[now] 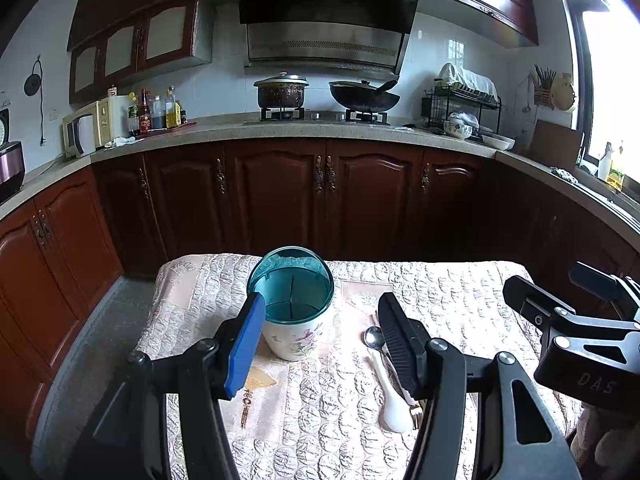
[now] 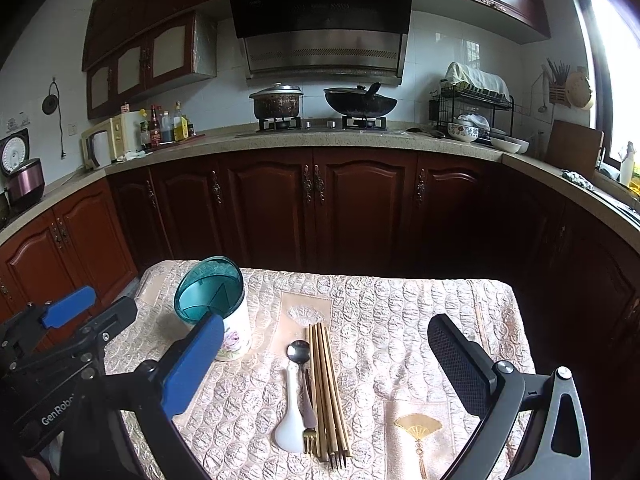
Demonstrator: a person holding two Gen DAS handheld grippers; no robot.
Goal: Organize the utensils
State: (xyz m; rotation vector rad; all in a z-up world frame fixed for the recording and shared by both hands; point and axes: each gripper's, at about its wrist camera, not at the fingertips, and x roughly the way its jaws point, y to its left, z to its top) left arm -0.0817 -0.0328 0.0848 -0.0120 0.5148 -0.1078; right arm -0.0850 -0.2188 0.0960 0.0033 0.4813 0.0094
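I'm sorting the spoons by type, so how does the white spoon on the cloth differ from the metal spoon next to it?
The white spoon is thick, opaque and broad, with its bowl at the near end; the metal spoon is shiny, with a small round bowl at the far end. The white spoon shows whole, while the metal spoon's handle is partly hidden beside the chopsticks. Both lie flat on the quilted cloth, side by side and lengthwise.

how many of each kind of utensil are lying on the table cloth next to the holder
White ceramic spoon: 1
Metal spoon: 1
Gold fork: 1
Dark fork: 1
Wooden chopsticks: a bundle of several; the sticks overlap, so no exact count
Total: 4 single utensils plus the chopstick bundle, all outside the utensil holder.
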